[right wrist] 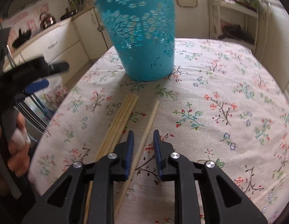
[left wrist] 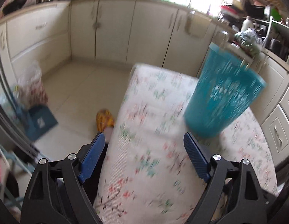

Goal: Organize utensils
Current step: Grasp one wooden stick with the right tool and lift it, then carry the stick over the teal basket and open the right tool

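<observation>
A teal perforated plastic basket (right wrist: 142, 35) stands upright on the floral tablecloth (right wrist: 219, 97). Several pale wooden chopsticks (right wrist: 122, 119) lie bundled in front of it, and a single chopstick (right wrist: 150, 123) lies beside them. My right gripper (right wrist: 143, 136) is open low over the cloth, its jaws on either side of the single chopstick without closing on it. My left gripper (left wrist: 143, 141) is open and empty above the table's left edge, with the basket (left wrist: 224, 93) ahead to its right; the view is motion-blurred. The left gripper also shows in the right wrist view (right wrist: 40, 78).
The table's left edge (left wrist: 123, 100) drops to a tiled floor (left wrist: 79, 85) with a yellow slipper (left wrist: 104, 119) and a blue box (left wrist: 40, 121). Cream cabinets (left wrist: 125, 29) line the walls. A cluttered shelf (right wrist: 235, 29) stands behind the table.
</observation>
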Demonstrator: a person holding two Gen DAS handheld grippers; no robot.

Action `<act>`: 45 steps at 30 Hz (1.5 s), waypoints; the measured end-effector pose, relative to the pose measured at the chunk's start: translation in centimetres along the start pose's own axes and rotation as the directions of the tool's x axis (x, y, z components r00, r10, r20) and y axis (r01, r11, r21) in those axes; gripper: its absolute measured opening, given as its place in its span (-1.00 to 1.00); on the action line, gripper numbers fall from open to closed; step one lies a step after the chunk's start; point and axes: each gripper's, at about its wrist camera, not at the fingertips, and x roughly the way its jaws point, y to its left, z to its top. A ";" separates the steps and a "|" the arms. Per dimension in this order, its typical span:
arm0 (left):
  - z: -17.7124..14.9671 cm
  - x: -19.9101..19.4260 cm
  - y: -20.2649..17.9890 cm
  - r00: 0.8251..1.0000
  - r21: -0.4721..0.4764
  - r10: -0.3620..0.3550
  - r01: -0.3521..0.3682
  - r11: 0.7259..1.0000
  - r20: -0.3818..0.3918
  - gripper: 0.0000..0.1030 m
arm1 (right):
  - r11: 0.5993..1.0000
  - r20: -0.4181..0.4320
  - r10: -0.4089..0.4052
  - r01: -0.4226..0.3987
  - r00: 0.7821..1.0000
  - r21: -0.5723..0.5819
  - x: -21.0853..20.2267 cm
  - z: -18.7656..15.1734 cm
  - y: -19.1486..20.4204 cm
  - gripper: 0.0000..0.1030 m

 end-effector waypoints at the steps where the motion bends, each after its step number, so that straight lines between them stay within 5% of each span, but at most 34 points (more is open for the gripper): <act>1: -0.4 0.4 0.2 1.000 -0.009 -0.002 0.002 1.000 -0.011 0.60 | 0.999 -0.001 -0.020 0.020 1.000 -0.040 0.0 -0.1 0.4 -0.65; 5: -1.5 1.3 1.2 0.999 -0.036 -0.020 0.019 0.999 -0.040 0.60 | 0.999 -0.035 0.037 -0.038 0.999 -0.021 -0.1 0.0 -0.3 -0.72; 10: -1.7 1.6 0.8 0.999 -0.022 -0.036 0.035 0.999 -0.039 0.60 | 0.997 -0.045 -0.011 0.007 0.999 -0.082 0.0 0.1 0.6 -0.76; 14: -1.9 1.7 -0.1 0.998 0.014 -0.044 0.044 0.999 -0.047 0.60 | 0.988 -0.077 0.131 -0.124 0.988 0.093 -0.1 0.3 -2.2 -0.89; 20: -1.9 1.8 -0.1 0.997 0.012 -0.050 0.050 0.999 -0.056 0.60 | 0.900 -0.041 0.317 -0.287 0.948 0.329 -0.9 -0.6 -5.4 -0.89; 26: -1.9 1.9 0.0 0.997 0.010 -0.049 0.049 0.999 -0.061 0.60 | 0.815 0.054 0.444 -0.428 0.895 0.390 -2.7 -0.5 -5.8 -0.89; 34: -2.0 2.0 -0.3 0.997 0.020 -0.040 0.042 0.999 -0.068 0.60 | 0.661 0.303 0.565 -0.641 0.768 0.392 -7.3 3.0 -7.0 -0.89; 39: -2.0 2.2 -0.4 0.996 0.023 -0.040 0.041 0.999 -0.074 0.60 | 0.696 0.467 0.516 -0.669 0.718 0.260 -11.1 10.9 -6.3 -0.89; 43: -2.0 2.3 -0.5 0.996 0.025 -0.043 0.045 0.999 -0.078 0.60 | 0.780 0.565 0.409 -0.596 0.716 0.192 -11.3 17.5 -4.8 -0.89; 45: -2.0 2.3 -0.5 0.996 0.026 -0.045 0.048 0.999 -0.081 0.60 | 0.840 0.602 0.311 -0.509 0.736 0.188 -9.9 20.6 -4.3 -0.89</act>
